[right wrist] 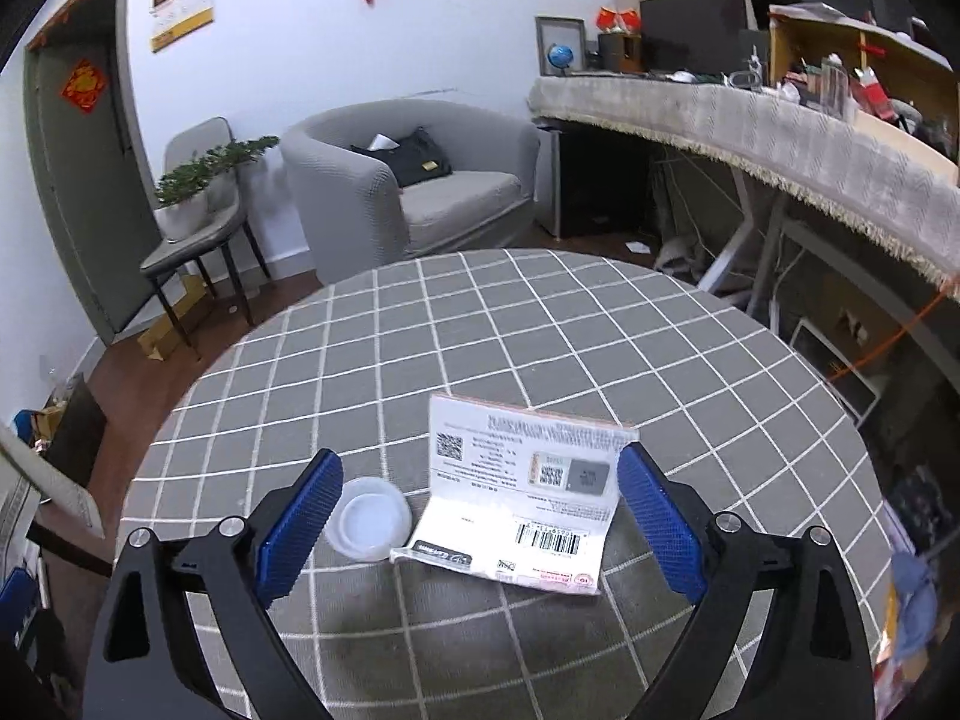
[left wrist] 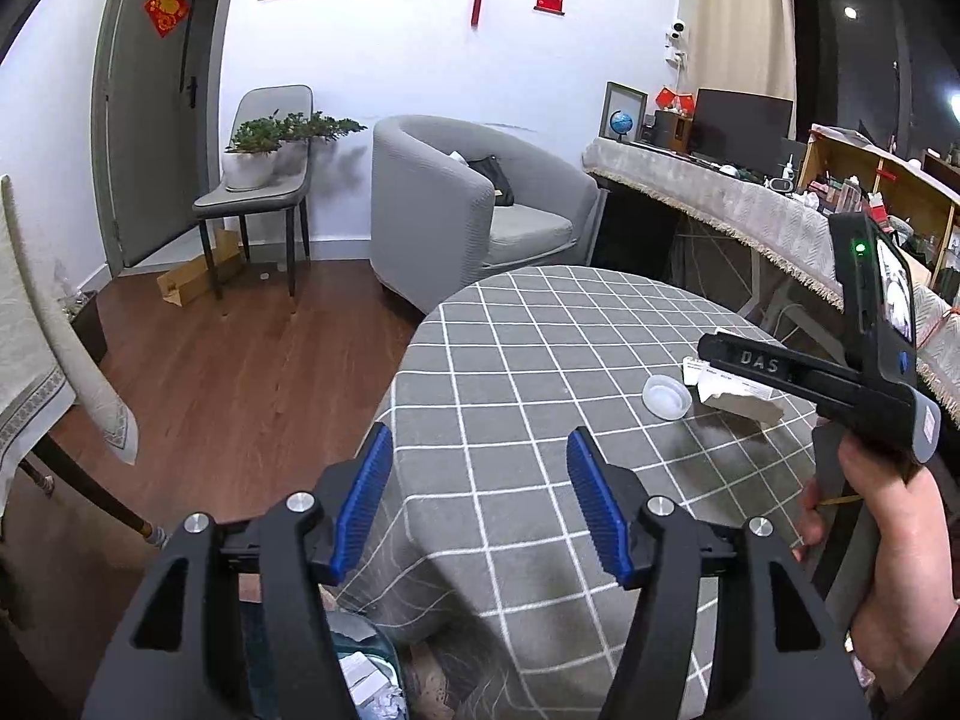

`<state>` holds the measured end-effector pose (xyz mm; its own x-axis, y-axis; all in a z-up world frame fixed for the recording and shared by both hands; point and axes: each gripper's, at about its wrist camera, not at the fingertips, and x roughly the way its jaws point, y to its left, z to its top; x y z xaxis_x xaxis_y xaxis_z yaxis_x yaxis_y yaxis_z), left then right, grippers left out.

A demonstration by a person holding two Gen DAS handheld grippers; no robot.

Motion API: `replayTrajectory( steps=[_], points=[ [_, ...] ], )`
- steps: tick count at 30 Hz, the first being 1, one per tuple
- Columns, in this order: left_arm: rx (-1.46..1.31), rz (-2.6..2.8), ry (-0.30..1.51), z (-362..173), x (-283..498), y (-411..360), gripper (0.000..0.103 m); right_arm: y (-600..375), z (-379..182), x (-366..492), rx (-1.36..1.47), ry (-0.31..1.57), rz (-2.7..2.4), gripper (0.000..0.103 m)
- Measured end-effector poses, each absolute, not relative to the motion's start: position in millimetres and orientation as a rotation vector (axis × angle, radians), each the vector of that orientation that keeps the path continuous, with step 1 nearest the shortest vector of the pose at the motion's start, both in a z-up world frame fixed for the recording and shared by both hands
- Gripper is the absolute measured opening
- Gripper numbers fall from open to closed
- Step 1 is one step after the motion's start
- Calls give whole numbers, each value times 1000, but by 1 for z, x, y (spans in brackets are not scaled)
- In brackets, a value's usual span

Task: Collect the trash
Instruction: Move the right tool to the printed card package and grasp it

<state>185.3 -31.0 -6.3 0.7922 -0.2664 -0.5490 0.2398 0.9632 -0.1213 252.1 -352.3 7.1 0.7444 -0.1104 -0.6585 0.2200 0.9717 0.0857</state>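
Right wrist view: right gripper (right wrist: 474,516) spread wide above folded paper packet (right wrist: 522,504) beside plastic lid (right wrist: 369,517); left gripper (left wrist: 480,504) likewise spread.

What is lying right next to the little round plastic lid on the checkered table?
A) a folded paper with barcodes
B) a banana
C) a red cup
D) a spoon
A: a folded paper with barcodes lies just right of the round plastic lid, between the open right tongs.

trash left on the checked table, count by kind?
Clear plastic lid: 1
Flattened printed paper box: 1
Total: 2, both lying on the table between the open fingers of the right hand-held gripper.
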Motion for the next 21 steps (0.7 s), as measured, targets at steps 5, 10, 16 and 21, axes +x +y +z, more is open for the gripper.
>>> replayTrajectory(
  steps=[5, 10, 16, 21],
  points=[
    [-44, -294, 602, -9, 194, -43, 64, -359, 0, 262, 174, 744, -217, 94],
    [-37, -301, 605, -11, 200, -50, 64, -366, -3, 271, 172, 769, -180, 94],
    [-47, -317, 608, -12, 209, -60, 64, -367, -12, 277, 155, 816, -64, 75],
    [-49, -340, 617, -14, 217, -74, 67, -378, -11, 277, 174, 815, 5, 71]
  ],
)
